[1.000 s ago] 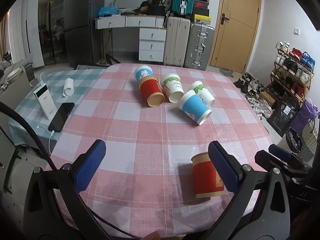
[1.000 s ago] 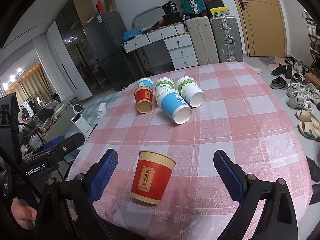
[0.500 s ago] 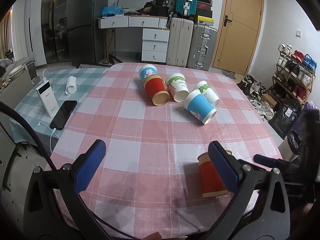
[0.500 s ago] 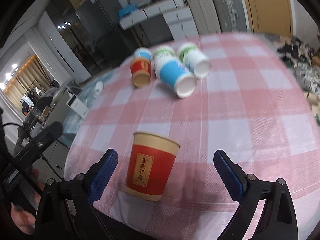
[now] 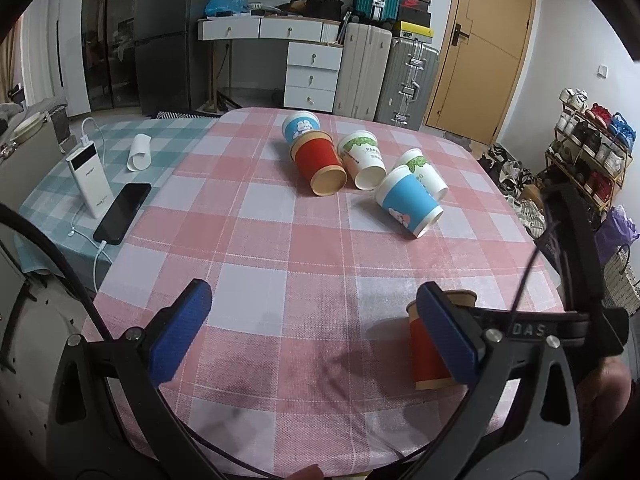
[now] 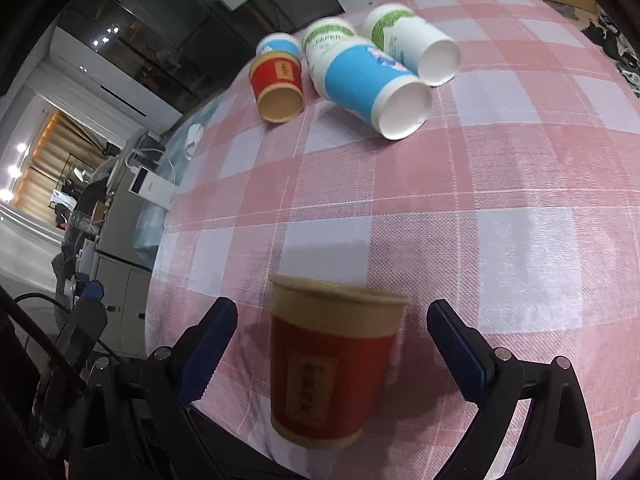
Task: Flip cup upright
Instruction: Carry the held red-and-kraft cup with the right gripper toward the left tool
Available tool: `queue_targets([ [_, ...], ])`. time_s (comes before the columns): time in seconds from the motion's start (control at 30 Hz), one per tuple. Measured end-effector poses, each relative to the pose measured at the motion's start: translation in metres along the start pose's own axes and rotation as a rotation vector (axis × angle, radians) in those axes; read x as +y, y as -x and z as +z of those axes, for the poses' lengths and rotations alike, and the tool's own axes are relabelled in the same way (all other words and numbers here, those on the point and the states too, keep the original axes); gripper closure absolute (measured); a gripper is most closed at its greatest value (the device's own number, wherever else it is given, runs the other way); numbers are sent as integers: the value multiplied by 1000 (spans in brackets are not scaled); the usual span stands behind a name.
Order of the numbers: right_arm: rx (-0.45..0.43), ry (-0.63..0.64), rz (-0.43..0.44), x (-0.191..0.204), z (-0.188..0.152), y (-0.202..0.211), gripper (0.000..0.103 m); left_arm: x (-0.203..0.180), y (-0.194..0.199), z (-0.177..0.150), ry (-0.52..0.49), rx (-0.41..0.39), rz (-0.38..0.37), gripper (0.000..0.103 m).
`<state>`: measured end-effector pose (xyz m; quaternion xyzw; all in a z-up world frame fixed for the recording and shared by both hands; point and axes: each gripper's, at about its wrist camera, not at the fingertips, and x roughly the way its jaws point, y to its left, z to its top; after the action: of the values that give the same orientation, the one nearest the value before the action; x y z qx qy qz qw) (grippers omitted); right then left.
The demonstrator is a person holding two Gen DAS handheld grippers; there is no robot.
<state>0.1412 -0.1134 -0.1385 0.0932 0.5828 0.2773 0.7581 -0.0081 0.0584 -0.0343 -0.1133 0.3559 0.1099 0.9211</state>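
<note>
A red paper cup (image 6: 332, 364) stands upright near the table's front edge, between the open fingers of my right gripper (image 6: 332, 344), which do not touch it. It also shows in the left wrist view (image 5: 430, 344), partly hidden behind my left gripper's right finger. My left gripper (image 5: 320, 332) is open and empty above the front of the table. Several cups lie on their sides at the far middle: a red one (image 5: 320, 162), a blue one (image 5: 410, 208), two white-green ones (image 5: 362, 156), and a blue-white one (image 5: 301, 127) behind.
The table carries a pink checked cloth (image 5: 280, 240). To its left, a teal cloth holds a power bank (image 5: 89, 180), a phone (image 5: 122, 213) and a white roll (image 5: 139, 152). Suitcases (image 5: 384, 80), drawers and a door stand behind; a shoe rack (image 5: 592, 148) stands right.
My right gripper has moved closer and lower, so the upright red cup now sits between its fingers. The left gripper has shifted slightly; the cups have not moved.
</note>
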Motion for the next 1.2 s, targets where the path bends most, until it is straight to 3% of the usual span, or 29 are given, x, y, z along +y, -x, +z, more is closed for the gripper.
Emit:
queue_targets([
  [0.13,30,-8,-10,0,7,-10,15,0,-4,-1,-5,12,-4,1],
  [0.27,35,6,-24,3,8,-13,30,2,-7,-2,-6,17,-3,1],
  [0.37,23,15,-22,4,7,-14,31,2,-10,-3,-4,28,-8,1],
  [0.6,-119,72,-54,9,4,2,33,1,-8,-4,-2,22,-11,1],
  [0.9,-378,232,-266,35,-3,11,32,-1,3,-8,-1,5,-9,1],
  [1.2,-428,349,-392,48,-26,5,32,5,10,-12,18,-4,-4,1],
])
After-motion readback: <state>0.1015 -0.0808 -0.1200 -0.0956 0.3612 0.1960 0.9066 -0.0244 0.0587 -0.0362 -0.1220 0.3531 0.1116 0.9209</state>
